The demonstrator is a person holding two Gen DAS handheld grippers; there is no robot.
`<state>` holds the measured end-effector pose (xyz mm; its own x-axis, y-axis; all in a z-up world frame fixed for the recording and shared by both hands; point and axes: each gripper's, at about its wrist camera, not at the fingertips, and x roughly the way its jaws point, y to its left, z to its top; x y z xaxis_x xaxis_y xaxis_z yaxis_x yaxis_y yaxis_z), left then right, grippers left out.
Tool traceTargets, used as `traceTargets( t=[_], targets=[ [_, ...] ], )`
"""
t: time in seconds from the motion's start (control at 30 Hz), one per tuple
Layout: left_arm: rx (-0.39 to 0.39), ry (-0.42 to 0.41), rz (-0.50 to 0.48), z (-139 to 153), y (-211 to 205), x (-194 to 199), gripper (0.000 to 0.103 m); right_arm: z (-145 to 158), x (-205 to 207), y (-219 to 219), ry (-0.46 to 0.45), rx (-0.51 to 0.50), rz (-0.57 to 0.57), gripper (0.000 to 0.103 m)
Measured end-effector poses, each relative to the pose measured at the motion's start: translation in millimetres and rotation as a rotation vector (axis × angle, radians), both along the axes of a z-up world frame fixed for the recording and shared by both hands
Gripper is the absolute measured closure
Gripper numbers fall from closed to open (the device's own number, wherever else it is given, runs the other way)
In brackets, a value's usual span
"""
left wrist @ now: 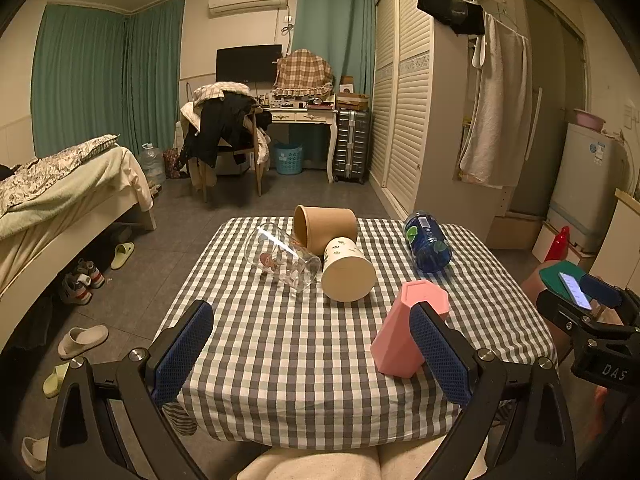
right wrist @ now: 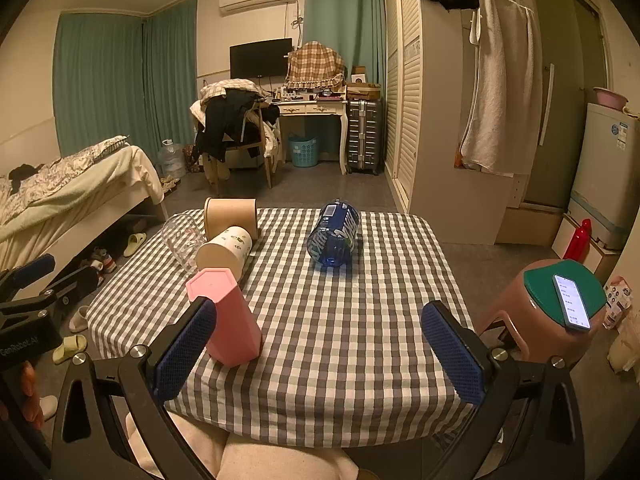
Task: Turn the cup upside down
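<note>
A pink faceted cup (left wrist: 404, 328) stands on the checked table (left wrist: 300, 360) near its front edge, closed end up; it also shows in the right wrist view (right wrist: 228, 316). A clear glass (left wrist: 282, 258), a white printed paper cup (left wrist: 348, 270) and a brown paper cup (left wrist: 324, 228) lie on their sides at the far side. My left gripper (left wrist: 312, 354) is open and empty, its right finger just in front of the pink cup. My right gripper (right wrist: 320, 354) is open and empty over the front edge, its left finger beside the pink cup.
A blue bottle (right wrist: 334, 238) lies on its side at the far middle of the table. A stool (right wrist: 560, 312) with a phone on it stands right of the table. A bed (right wrist: 60, 200) and shoes are at the left.
</note>
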<state>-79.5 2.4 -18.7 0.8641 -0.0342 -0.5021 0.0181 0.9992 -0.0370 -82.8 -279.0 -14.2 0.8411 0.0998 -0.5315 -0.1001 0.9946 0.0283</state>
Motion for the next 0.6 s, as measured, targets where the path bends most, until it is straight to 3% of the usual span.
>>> traceTargets(
  t=[0.6],
  targets=[
    [0.004,-0.001,0.011,-1.8,-1.2,-2.4,0.000,-1.0,-0.4,-0.3,0.004,-0.001,0.000,0.000]
  ],
)
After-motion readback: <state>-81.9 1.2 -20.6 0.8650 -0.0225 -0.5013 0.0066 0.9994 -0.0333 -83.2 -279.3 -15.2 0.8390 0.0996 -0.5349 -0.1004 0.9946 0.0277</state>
